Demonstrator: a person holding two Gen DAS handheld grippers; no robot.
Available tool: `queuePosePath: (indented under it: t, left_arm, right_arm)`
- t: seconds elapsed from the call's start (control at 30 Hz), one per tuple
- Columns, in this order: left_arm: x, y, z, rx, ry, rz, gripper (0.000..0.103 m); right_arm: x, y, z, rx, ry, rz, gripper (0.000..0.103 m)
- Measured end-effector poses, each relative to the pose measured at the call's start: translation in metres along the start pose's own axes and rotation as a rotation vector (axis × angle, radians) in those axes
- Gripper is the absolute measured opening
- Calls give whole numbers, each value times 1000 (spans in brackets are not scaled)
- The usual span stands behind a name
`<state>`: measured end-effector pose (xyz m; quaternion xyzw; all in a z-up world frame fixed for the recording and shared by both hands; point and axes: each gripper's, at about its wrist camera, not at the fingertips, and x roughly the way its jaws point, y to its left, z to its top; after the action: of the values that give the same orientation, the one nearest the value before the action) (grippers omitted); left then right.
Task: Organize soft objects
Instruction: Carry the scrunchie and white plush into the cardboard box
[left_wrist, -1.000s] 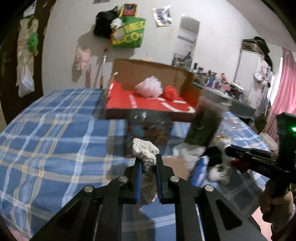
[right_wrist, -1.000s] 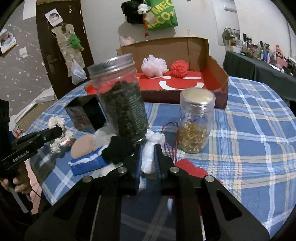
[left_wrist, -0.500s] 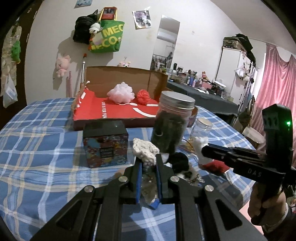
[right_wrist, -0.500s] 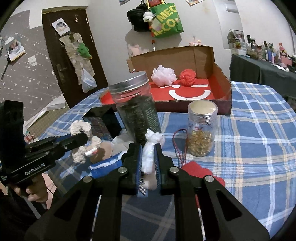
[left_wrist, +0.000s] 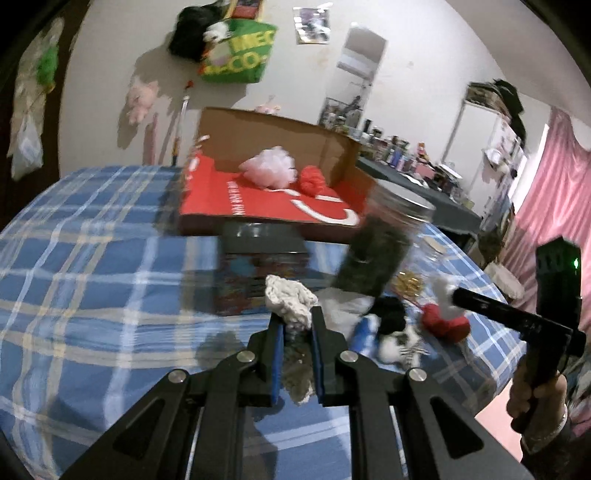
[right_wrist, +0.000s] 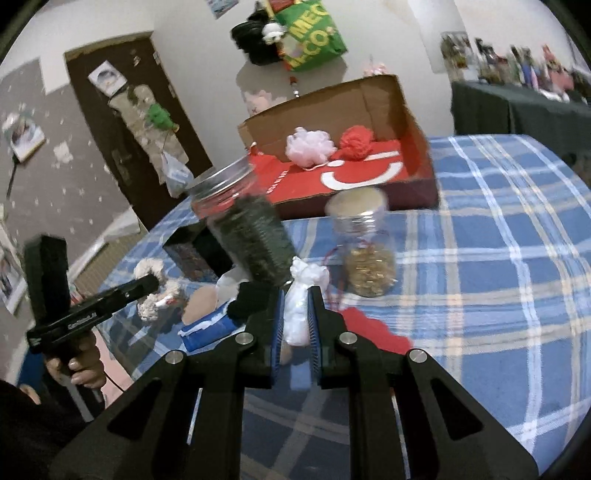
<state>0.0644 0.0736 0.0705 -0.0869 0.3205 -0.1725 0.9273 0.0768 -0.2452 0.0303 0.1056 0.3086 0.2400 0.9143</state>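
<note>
Two grippers we hold: left gripper (left_wrist: 297, 325) clamps cream crochet piece (left_wrist: 290, 301), right gripper (right_wrist: 295, 314) clamps white soft toy (right_wrist: 304, 291); blue plaid tablecloth (right_wrist: 498, 266) beneath, cardboard box (right_wrist: 351, 110) ahead, green bag (right_wrist: 310, 35) on wall beyond.

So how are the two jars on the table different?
The tall jar is bigger and packed with dark green stuff, while the small jar is shorter and only part full of shiny gold bits. The tall jar has a silver metal lid; the small jar's lid looks pale and flat. The tall jar stands nearer the black box, and the small jar has red string beside it. Both are clear, closed and upright on the checked cloth.
</note>
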Motion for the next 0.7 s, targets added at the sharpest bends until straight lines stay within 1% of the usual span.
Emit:
queuePosePath:
  t: [0.1, 0.2, 0.27, 0.37, 0.53, 0.7]
  left_arm:
    - [-3, 20, 4, -32, 13, 15, 14]
    - [-4, 38, 9, -64, 30, 19, 14]
    - [-1, 47, 13, -56, 35, 51, 14]
    - [5, 60, 20, -49, 52, 65, 14]
    - [20, 73, 36, 6, 72, 68, 14]
    - [33, 78, 53, 83, 75, 51, 14]
  right_arm:
    - [-8, -17, 5, 53, -1, 17, 12]
    - [-12, -30, 9, 76, 5, 8, 12]
    - [-13, -35, 12, 81, 9, -5, 12]
    - [-14, -49, 19, 102, 24, -7, 12]
    - [-10, -66, 33, 102, 48, -28, 12]
    - [-4, -72, 52, 52, 54, -50, 13]
